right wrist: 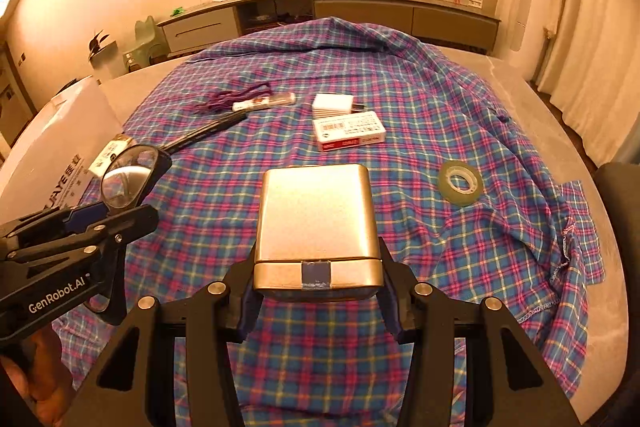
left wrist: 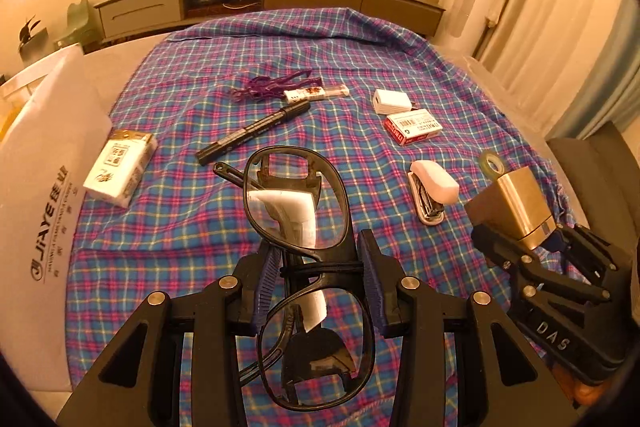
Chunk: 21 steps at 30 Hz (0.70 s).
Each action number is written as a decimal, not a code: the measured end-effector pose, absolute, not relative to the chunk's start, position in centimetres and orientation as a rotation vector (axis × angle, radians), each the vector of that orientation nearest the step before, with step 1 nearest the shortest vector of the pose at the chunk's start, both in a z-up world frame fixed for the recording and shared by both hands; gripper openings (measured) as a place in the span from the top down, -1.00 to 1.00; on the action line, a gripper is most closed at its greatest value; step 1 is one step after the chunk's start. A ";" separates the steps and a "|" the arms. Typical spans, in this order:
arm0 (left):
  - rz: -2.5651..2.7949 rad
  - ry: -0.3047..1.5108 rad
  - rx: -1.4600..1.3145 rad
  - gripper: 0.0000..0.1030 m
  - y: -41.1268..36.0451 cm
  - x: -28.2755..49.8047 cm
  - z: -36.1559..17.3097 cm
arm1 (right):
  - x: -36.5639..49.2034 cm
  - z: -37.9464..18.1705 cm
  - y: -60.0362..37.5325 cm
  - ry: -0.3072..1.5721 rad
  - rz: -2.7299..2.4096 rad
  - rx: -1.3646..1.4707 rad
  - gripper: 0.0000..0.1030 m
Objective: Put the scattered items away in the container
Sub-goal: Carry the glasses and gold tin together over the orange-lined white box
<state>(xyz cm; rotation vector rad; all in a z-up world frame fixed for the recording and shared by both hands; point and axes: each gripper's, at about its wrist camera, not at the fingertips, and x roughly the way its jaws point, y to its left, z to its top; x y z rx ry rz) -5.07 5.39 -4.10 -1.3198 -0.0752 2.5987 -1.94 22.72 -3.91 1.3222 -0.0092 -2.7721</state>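
Observation:
My left gripper (left wrist: 320, 267) is shut on black-framed glasses (left wrist: 298, 207), gripped at the bridge and held above the plaid cloth; it also shows in the right wrist view (right wrist: 116, 211) with a lens (right wrist: 128, 181). My right gripper (right wrist: 318, 287) is shut on a metal tin (right wrist: 316, 219), held above the cloth; the tin also shows in the left wrist view (left wrist: 516, 207). A white box container (left wrist: 44, 195) stands at the left edge. On the cloth lie a black marker (left wrist: 252, 133), a white stapler (left wrist: 434, 189), a tape roll (right wrist: 460, 183) and a red-white box (left wrist: 414, 126).
A white carton (left wrist: 120, 167) lies beside the container. A purple cord (left wrist: 272, 85), a white tube (left wrist: 316, 93) and a white adapter (left wrist: 392, 101) lie farther back. The plaid cloth (right wrist: 440, 107) covers a table. A low cabinet (right wrist: 328, 11) runs along the far wall.

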 end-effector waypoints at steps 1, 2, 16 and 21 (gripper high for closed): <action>2.601 -0.080 -1.316 0.20 5.2 -4.9 -3.9 | -1.8 -3.8 22.2 -0.002 -2.765 1.322 0.03; 2.603 -0.085 -1.310 0.20 4.9 -4.7 -3.7 | -1.7 -3.7 21.7 0.008 -2.759 1.320 0.03; 2.668 -0.183 -1.227 0.20 -0.8 -2.2 0.3 | -0.5 -0.5 14.4 0.112 -2.677 1.244 0.03; 2.687 -0.245 -1.198 0.20 -3.4 -1.3 1.7 | -0.5 0.9 12.1 0.139 -2.654 1.210 0.03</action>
